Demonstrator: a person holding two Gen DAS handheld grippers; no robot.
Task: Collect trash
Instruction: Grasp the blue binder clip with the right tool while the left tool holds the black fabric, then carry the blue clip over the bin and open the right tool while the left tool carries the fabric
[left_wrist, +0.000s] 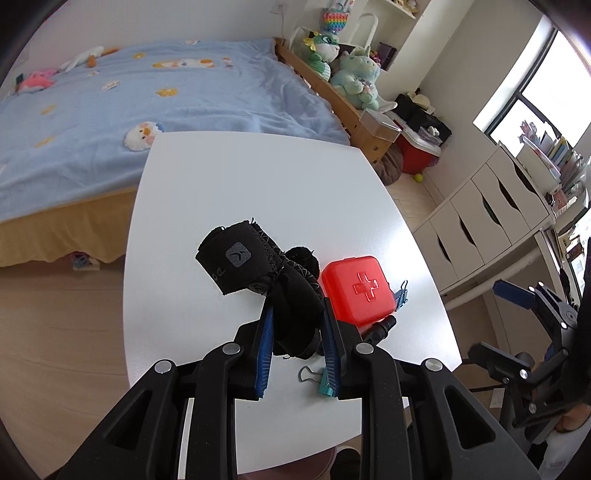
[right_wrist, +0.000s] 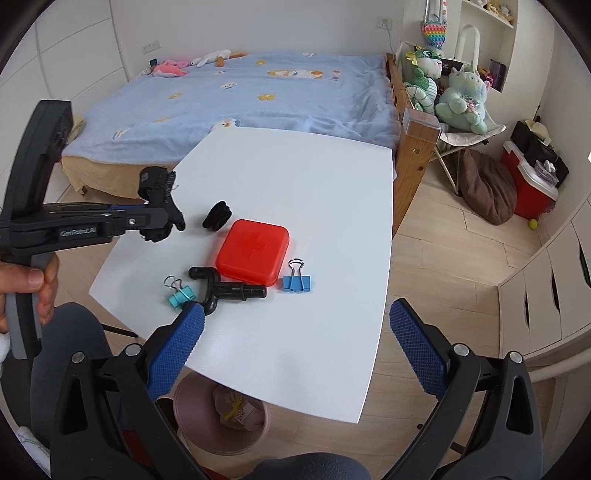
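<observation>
You had left hand-held gripper (left_wrist: 297, 325) clamped on black strap (left_wrist: 255, 266), lifted (right hand-held gripper (right_wrist: 295, 350) apart); next: carry to bin (right_wrist: 221, 424) below.

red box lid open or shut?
Shut. The red box lies flat on the table, lid seated all round, cross side up.

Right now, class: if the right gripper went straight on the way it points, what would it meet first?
The open right gripper points down over the white table. Straight ahead lies bare tabletop, which it would probably meet first, just right of the blue binder clip and red box. Depth is uncertain.
</observation>
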